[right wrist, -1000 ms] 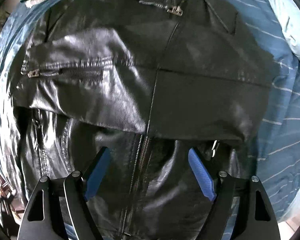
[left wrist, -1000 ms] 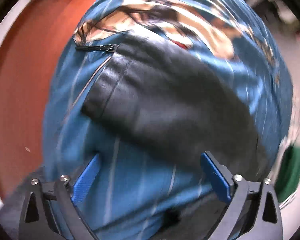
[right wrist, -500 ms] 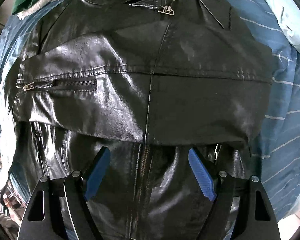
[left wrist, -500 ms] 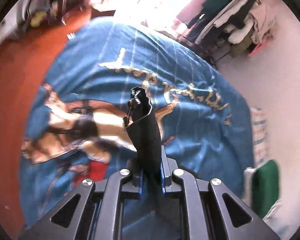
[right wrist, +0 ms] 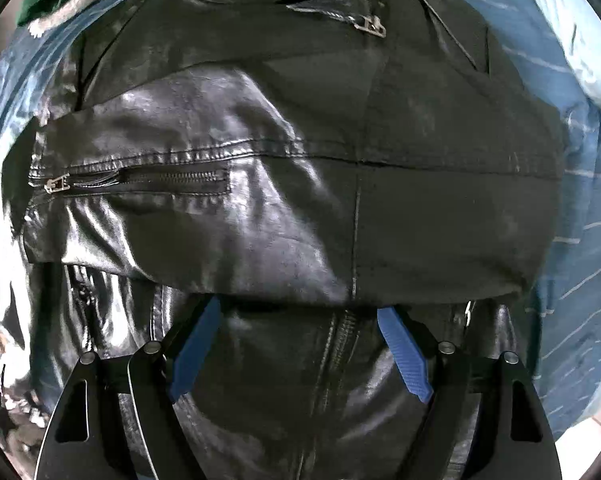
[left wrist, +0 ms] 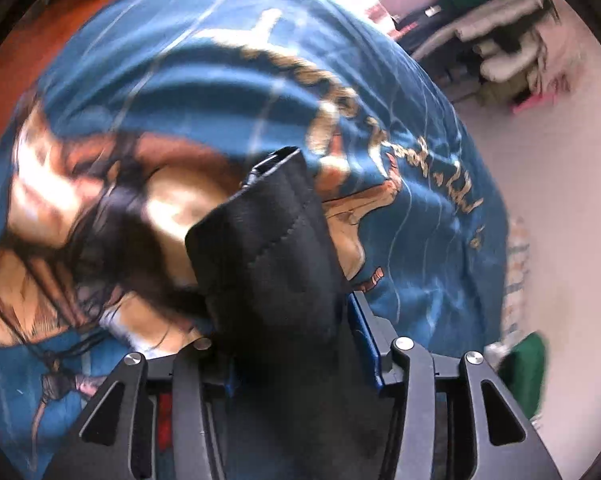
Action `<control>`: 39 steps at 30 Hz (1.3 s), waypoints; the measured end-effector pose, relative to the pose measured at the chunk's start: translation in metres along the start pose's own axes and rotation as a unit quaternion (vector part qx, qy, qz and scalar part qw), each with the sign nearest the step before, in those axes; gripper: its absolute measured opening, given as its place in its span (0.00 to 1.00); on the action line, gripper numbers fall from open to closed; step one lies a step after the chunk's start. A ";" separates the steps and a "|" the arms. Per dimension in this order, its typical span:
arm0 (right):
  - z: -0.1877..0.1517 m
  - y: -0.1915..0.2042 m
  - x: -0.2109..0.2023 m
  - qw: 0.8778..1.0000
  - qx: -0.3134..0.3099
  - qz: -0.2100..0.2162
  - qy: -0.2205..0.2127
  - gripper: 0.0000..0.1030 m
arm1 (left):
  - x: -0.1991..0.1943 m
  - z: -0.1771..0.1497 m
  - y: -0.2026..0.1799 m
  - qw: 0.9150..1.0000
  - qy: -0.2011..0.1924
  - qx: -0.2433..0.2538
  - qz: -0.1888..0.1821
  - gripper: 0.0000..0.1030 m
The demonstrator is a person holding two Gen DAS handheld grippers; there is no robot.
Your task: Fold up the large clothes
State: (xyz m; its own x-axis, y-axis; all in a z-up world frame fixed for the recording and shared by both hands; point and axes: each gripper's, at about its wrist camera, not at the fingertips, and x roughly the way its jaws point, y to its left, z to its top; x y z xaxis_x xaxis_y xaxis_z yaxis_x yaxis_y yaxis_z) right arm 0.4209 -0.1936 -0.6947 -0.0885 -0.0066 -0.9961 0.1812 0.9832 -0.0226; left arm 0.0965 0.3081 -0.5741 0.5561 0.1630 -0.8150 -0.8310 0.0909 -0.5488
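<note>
Blue printed bedspread (left wrist: 228, 80) lies under our black leather jacket (right wrist: 300, 208). Our left gripper (left wrist: 292, 344), clamped on the jacket's lining edge (left wrist: 268, 248) a moment ago, is opening around it; our right gripper (right wrist: 300, 344) hangs apart above the front zipper (right wrist: 332, 344). The fold seems released.

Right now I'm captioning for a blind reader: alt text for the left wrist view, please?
A black quilted fabric flap stands between the opening jaws of the left gripper, above a blue printed bedspread. Blurred folded clothes sit beyond.
</note>
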 end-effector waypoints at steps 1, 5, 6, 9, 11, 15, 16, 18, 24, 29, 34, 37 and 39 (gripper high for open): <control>0.001 0.006 -0.001 1.000 -0.004 -0.021 -0.006 0.81 | -0.001 0.001 -0.014 1.000 -0.009 0.025 0.014 0.39; 0.001 0.035 -0.008 0.993 -0.032 -0.109 -0.045 0.82 | -0.012 0.005 -0.071 0.987 -0.045 0.132 0.077 0.12; 0.001 0.040 -0.010 0.990 -0.035 -0.122 -0.055 0.82 | -0.015 0.005 -0.088 0.982 -0.056 0.159 0.088 0.11; 0.003 0.050 -0.015 0.985 -0.033 -0.149 -0.078 0.82 | -0.032 -0.003 -0.136 0.960 -0.087 0.243 0.105 0.09; 0.002 0.052 -0.021 0.983 -0.031 -0.151 -0.096 0.83 | -0.048 -0.014 -0.165 0.943 -0.105 0.299 0.105 0.08; 0.003 0.056 -0.036 0.983 -0.026 -0.136 -0.119 0.85 | -0.071 -0.044 -0.215 0.908 -0.130 0.390 0.083 0.08; 0.003 0.056 -0.037 0.983 -0.022 -0.133 -0.122 0.85 | -0.077 -0.053 -0.226 0.898 -0.135 0.412 0.075 0.08; 0.002 0.045 -0.042 0.985 -0.007 -0.116 -0.125 0.85 | -0.086 -0.075 -0.253 0.879 -0.135 0.453 0.056 0.07; 0.001 -0.005 -0.064 0.991 0.065 -0.038 -0.112 0.85 | -0.102 -0.160 -0.312 0.831 -0.102 0.546 -0.014 0.06; -0.004 -0.074 -0.066 0.986 0.122 -0.037 -0.109 0.85 | -0.104 -0.283 -0.351 0.789 -0.011 0.607 -0.096 0.06; -0.014 -0.166 -0.057 0.974 0.194 -0.056 -0.100 0.85 | -0.084 -0.439 -0.355 0.712 0.107 0.680 -0.136 0.06; -0.023 -0.218 -0.046 0.966 0.234 -0.067 -0.087 0.85 | -0.064 -0.511 -0.335 0.666 0.167 0.716 -0.128 0.06; -0.033 -0.249 -0.038 0.961 0.258 -0.070 -0.075 0.85 | -0.056 -0.546 -0.325 0.641 0.195 0.734 -0.112 0.07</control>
State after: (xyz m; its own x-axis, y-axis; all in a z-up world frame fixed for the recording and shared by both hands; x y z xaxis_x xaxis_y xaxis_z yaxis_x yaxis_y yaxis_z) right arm 0.3468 -0.4322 -0.6485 -0.0122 -0.1975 -0.9802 0.6427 0.7495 -0.1590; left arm 0.3438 -0.2672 -0.4519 0.3871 -0.2477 -0.8881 0.3093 0.9423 -0.1280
